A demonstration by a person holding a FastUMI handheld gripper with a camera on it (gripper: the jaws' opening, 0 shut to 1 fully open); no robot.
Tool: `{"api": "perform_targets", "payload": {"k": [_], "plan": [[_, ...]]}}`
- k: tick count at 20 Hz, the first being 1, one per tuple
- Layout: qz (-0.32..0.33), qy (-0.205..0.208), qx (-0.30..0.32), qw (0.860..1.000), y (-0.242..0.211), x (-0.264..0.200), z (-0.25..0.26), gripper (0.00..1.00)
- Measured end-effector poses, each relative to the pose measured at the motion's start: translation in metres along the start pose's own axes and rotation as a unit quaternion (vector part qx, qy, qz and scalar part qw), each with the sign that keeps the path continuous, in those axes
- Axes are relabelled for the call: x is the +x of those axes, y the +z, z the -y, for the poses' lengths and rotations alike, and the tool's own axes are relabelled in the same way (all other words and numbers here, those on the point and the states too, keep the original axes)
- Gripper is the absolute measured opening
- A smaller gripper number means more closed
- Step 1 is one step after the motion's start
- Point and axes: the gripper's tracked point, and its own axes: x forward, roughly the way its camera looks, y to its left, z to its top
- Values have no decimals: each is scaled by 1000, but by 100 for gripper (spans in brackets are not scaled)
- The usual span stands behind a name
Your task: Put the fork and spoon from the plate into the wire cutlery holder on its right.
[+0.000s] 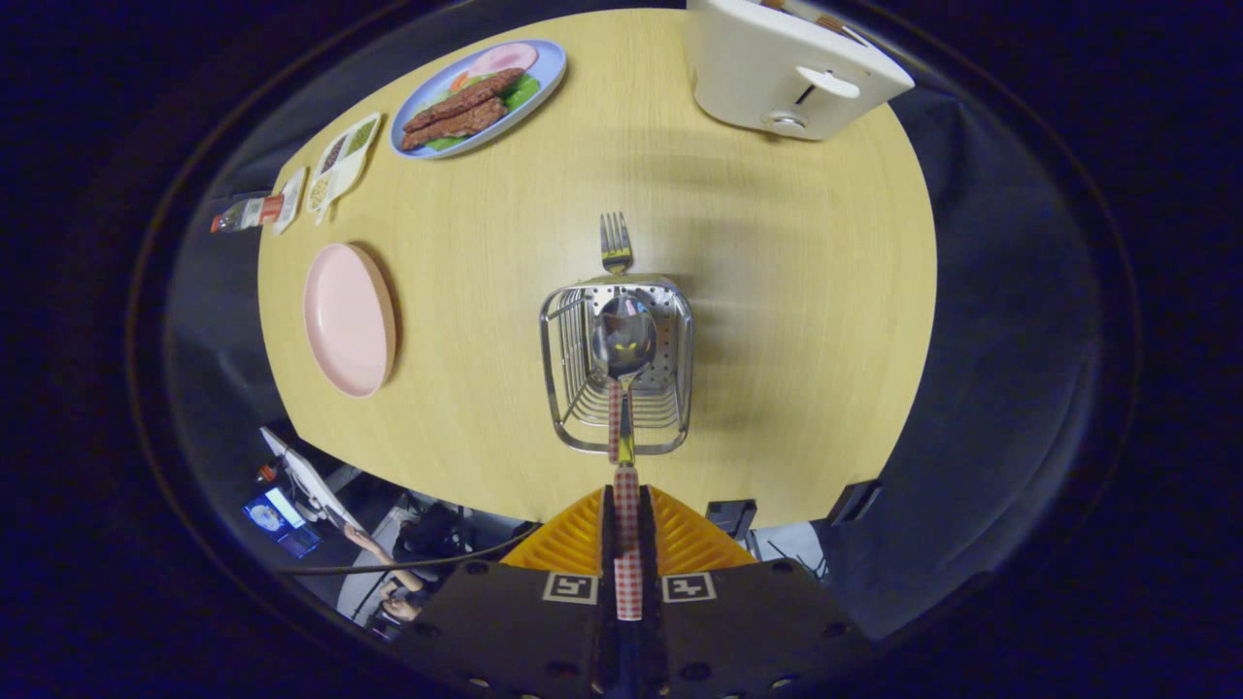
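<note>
My gripper (626, 505) is shut on the red-checked handle of the spoon (623, 340), and both fingers press on it. The spoon's steel bowl hangs over the open top of the wire cutlery holder (561, 374), which stands on the wooden table just ahead of my fingers. The fork (616, 243) stands in the holder's far end, tines up above its rim; a second checked handle shows beside the spoon's stem inside the holder. The pink plate (348, 318) lies to the left of the holder with nothing on it.
A white toaster (787, 68) stands at the far right of the table (777, 291). A blue plate of food (481, 95) and a small compartment tray (342, 160) lie far left. The table's near edge is just beyond my fingers, with a person's hand below it.
</note>
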Motion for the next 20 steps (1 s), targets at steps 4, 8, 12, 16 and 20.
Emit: {"api": "perform_targets", "payload": {"k": [4,8,12,16,20], "plan": [[17,15,-7,1000,3,-6,-11,12],[62,22,-25,997,7,-18,-17,21],[118,31,-29,992,12,-38,-23,40],[214,43,-47,975,20,-71,-41,68],[292,42,-61,954,14,-101,-69,90]]}}
